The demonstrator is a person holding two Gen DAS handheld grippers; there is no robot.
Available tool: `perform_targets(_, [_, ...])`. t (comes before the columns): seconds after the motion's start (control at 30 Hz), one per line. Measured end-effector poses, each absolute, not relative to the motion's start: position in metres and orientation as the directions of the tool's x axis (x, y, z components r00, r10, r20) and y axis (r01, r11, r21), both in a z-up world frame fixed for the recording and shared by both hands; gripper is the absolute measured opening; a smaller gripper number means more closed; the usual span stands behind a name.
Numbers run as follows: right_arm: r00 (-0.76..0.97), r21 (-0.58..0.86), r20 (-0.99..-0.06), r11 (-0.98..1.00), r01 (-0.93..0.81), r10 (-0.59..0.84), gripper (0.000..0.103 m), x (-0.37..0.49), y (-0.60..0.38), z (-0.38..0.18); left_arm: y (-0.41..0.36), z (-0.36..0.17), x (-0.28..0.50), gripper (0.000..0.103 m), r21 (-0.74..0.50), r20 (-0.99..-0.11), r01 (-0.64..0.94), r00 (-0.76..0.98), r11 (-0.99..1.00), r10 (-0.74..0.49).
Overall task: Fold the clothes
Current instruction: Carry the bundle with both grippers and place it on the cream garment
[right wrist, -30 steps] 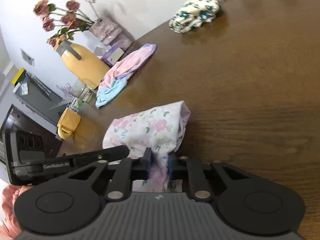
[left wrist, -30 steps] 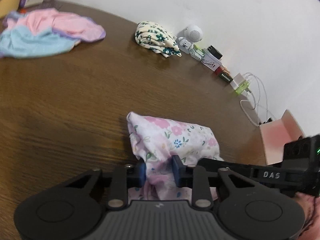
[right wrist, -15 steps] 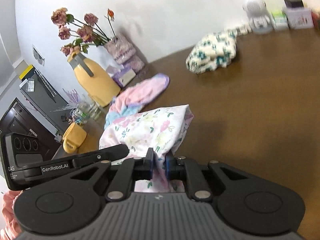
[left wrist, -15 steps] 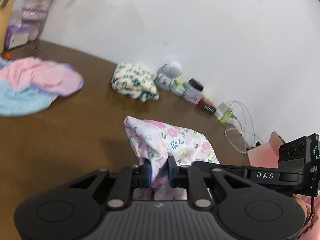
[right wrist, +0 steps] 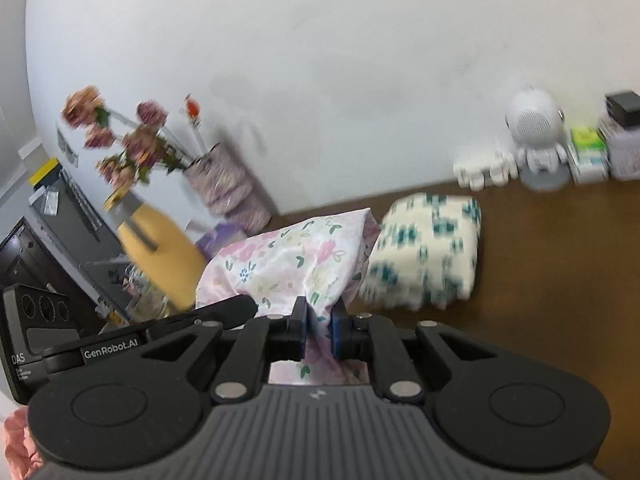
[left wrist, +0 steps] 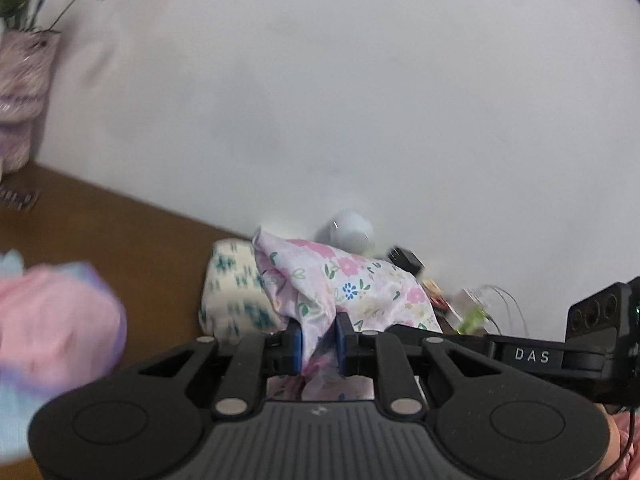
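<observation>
Left gripper [left wrist: 317,340] and right gripper [right wrist: 319,328] both clamped on the floral cloth [left wrist: 344,280], bunched and lifted between them above the table [left wrist: 132,240], in front of a folded patterned bundle [right wrist: 428,252] near the wall.

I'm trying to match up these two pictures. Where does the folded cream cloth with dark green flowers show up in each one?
Left wrist view: folded cream cloth with dark green flowers, lower centre-left, beside the pink floral garment.
Right wrist view: right of centre, on the brown table.
Shared landmark: the white round-headed robot toy by the wall.
</observation>
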State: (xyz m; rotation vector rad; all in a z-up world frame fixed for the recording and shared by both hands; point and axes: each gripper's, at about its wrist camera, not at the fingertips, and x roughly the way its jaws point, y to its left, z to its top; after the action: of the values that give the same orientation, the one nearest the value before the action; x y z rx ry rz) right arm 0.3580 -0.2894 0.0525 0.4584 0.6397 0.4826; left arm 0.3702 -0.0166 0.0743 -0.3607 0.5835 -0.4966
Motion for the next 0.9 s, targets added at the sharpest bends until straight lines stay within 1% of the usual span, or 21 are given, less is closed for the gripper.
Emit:
perform_targets(0.13, [0.710, 0.576, -0.446, 0.782, -0.238, 0.545, 0.011, 0.418, -0.299, 0.041, -0.025, 0.067, 0.437, 0.015, -0.466, -0.445, 0.340, 0.708, 0.816, -0.549])
perform_targets(0.27, [0.710, 0.598, -0.471, 0.781, -0.179, 0.523, 0.011, 0.469, -0.309, 0.015, -0.035, 0.038, 0.494, 0.015, -0.497, -0.471, 0.327, 0.676, 0.804, -0.567])
perform_targets(0.37, [0.705, 0.630, -0.466, 0.760, -0.160, 0.535, 0.011, 0.485, -0.315, -0.008, -0.037, 0.012, 0.522, 0.015, -0.536, -0.491, 0.300, 0.650, 0.789, -0.580])
perform_targets(0.43, [0.701, 0.651, -0.460, 0.744, -0.150, 0.544, 0.011, 0.494, -0.319, -0.022, -0.032, -0.004, 0.534, 0.015, -0.583, -0.479, 0.279, 0.640, 0.763, -0.600])
perform_targets(0.57, [0.695, 0.691, -0.448, 0.711, -0.130, 0.563, 0.011, 0.513, -0.326, -0.051, -0.019, -0.021, 0.543, 0.016, -0.655, -0.423, 0.274, 0.639, 0.704, -0.643])
perform_targets(0.63, [0.693, 0.702, -0.441, 0.700, -0.129, 0.570, 0.012, 0.516, -0.327, -0.056, -0.016, -0.023, 0.545, 0.018, -0.669, -0.416, 0.269, 0.638, 0.693, -0.649])
perform_targets(0.7, [0.691, 0.703, -0.442, 0.699, -0.129, 0.572, 0.014, 0.518, -0.327, -0.058, -0.013, -0.026, 0.547, 0.023, -0.685, -0.412, 0.257, 0.635, 0.682, -0.653])
perform_targets(0.73, [0.692, 0.699, -0.444, 0.704, -0.130, 0.569, 0.017, 0.518, -0.327, -0.058, -0.012, -0.027, 0.548, 0.025, -0.693, -0.410, 0.250, 0.635, 0.676, -0.655])
perform_targets(0.77, [0.692, 0.699, -0.443, 0.703, -0.131, 0.570, 0.024, 0.517, -0.329, -0.058, -0.010, -0.026, 0.549, 0.031, -0.700, -0.410, 0.239, 0.637, 0.673, -0.653])
perform_targets(0.8, [0.691, 0.703, -0.441, 0.699, -0.131, 0.573, 0.029, 0.516, -0.331, -0.057, -0.007, -0.026, 0.549, 0.035, -0.706, -0.410, 0.228, 0.642, 0.671, -0.649])
perform_targets(0.83, [0.695, 0.707, -0.433, 0.695, -0.134, 0.574, 0.036, 0.515, -0.334, -0.055, -0.004, -0.023, 0.547, 0.038, -0.705, -0.406, 0.223, 0.651, 0.674, -0.641])
perform_targets(0.87, [0.703, 0.710, -0.422, 0.691, -0.137, 0.573, 0.039, 0.513, -0.337, -0.053, -0.002, -0.020, 0.546, 0.044, -0.700, -0.402, 0.221, 0.664, 0.679, -0.631])
perform_targets(0.9, [0.716, 0.706, -0.414, 0.695, -0.137, 0.562, 0.040, 0.510, -0.340, -0.050, 0.001, -0.017, 0.544, 0.047, -0.696, -0.397, 0.220, 0.677, 0.684, -0.620])
